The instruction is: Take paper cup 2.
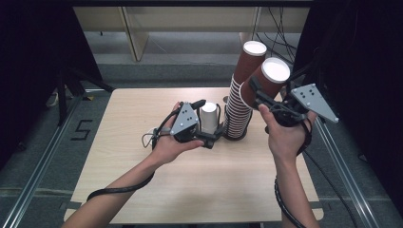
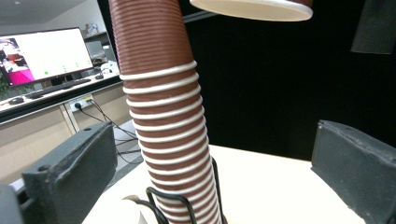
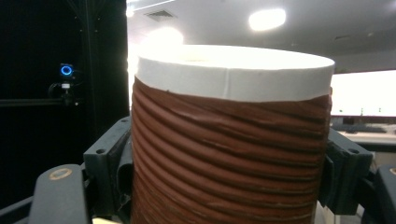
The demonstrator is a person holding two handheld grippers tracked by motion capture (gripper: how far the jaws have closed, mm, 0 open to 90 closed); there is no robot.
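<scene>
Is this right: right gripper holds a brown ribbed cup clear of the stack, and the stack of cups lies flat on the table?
Not quite. The right gripper does hold a brown ribbed cup clear of the stack, but the stack of cups isn't lying flat: it stands, leaning, in a black wire holder on the table. The high view shows it.

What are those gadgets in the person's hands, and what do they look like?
Each hand holds a black tool with two chunky black jaws. The left tool and the right tool each carry a grey three-cornered plate on top, dotted with small holes. A black cable trails from the left tool along the forearm, and another runs down from the right. The forearms are bare, with no sleeves in sight.
</scene>
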